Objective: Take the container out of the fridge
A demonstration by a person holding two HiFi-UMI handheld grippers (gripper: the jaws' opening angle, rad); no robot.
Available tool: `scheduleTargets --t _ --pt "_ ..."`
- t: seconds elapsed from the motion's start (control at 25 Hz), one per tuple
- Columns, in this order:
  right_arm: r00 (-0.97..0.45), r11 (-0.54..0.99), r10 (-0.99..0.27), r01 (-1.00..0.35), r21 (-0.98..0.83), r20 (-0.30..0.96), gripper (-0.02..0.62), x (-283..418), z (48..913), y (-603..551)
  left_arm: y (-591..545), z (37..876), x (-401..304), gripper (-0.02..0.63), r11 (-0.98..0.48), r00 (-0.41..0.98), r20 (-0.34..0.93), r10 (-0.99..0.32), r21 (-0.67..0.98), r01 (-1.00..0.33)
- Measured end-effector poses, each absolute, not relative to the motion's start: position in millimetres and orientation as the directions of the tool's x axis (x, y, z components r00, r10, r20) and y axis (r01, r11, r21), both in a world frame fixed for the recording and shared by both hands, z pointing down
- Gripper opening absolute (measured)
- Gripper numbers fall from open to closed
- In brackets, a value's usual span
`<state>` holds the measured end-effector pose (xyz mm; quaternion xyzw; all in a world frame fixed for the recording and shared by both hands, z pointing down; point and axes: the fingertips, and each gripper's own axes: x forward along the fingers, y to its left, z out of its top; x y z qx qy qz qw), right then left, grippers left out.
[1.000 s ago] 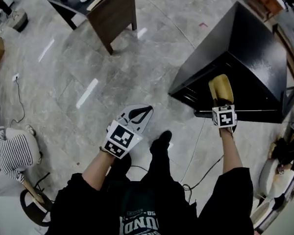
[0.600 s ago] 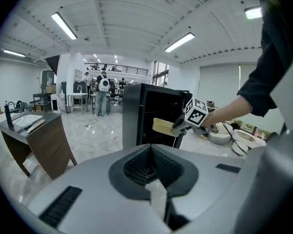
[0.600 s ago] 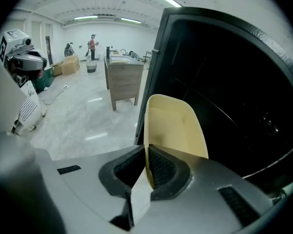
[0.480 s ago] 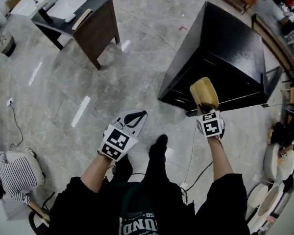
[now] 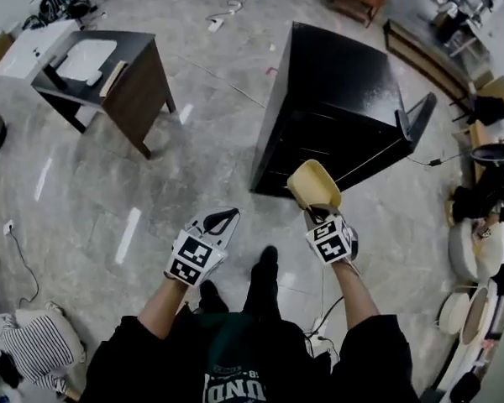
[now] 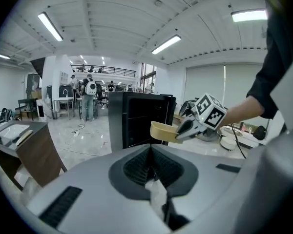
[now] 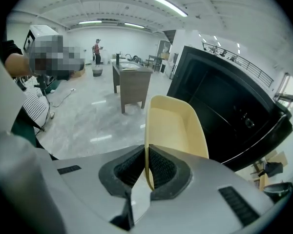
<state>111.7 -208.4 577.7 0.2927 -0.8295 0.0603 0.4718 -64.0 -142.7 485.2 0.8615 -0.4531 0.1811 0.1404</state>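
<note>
Right gripper point(image 5: 316, 211) is clamped on the yellow container's point(image 5: 312, 183) rim at frame centre, beside the black fridge's point(image 5: 340, 99) lower edge. Left gripper point(image 5: 217, 222) is closed, empty. Open floor point(image 5: 151, 183) is seen at left.

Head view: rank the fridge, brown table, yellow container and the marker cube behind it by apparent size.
1. fridge
2. brown table
3. yellow container and marker cube: these look nearly alike, so they are not ranked. Both are held near the camera, which inflates them.
</note>
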Motion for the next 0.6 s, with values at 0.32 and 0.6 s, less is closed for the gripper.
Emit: scheduleTargets --t 0.32,0.6 --pt "-0.362 0.77 -0.479 -0.611 0.184 0.8 0.043 124.0 556.9 -160.0 -125.9 466.5 -44.1 0.014 -0.59 0.568 0.414 -0.711 0.087 -0.802" --pt "-0.398 0.718 -0.511 -0.686 0.123 0.762 0.043 124.0 542.7 -125.6 -117.0 457.2 -28.2 0.014 -0.631 0.601 0.406 -0.689 0.072 -0.772"
